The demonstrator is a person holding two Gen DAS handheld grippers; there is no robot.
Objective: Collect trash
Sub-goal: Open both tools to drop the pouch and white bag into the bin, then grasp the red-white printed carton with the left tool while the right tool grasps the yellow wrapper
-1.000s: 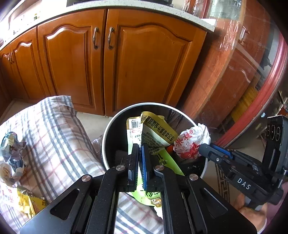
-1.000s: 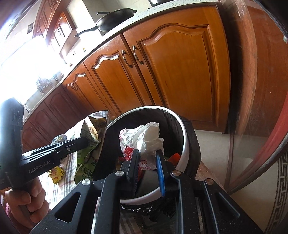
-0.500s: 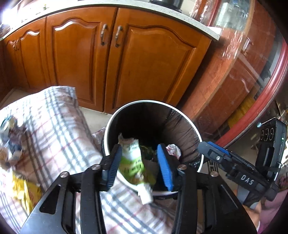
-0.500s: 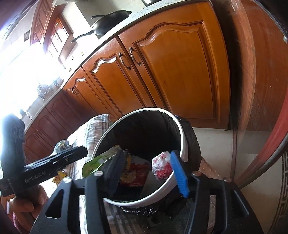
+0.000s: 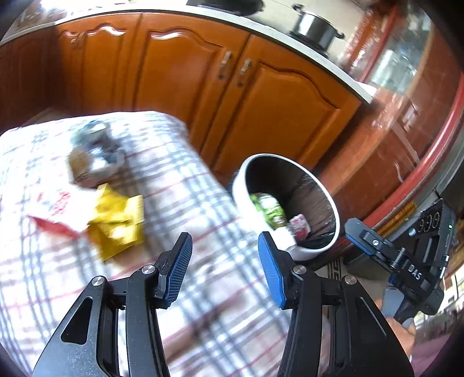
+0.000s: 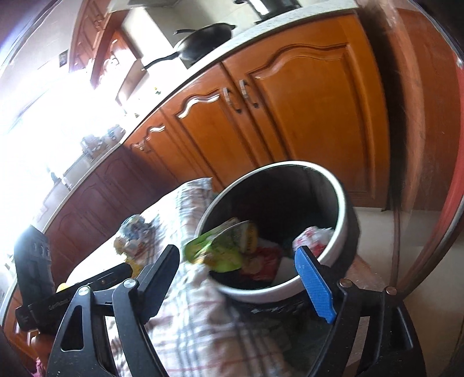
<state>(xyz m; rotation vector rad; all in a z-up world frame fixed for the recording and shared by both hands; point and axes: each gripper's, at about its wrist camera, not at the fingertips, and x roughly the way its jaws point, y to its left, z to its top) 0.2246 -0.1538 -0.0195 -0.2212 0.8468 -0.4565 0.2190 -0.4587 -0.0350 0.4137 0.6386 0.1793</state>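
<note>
A white-rimmed trash bin with a black liner stands beside the checked tablecloth; it also shows in the right wrist view. Inside it lie a green snack bag and a red-and-white crumpled wrapper. My left gripper is open and empty above the cloth, left of the bin. My right gripper is open and empty at the bin's near rim. On the cloth lie a yellow wrapper, a red scrap and a crumpled bluish wrapper.
Wooden kitchen cabinets stand behind the bin, with a pot and a black pan on the counter. A glossy red-brown door is to the right. The table with the checked cloth fills the foreground.
Both grippers opened and dropped the green bag and the red-and-white wrapper into the bin. The left gripper then swung left over the tablecloth; the right gripper pulled back a little.
</note>
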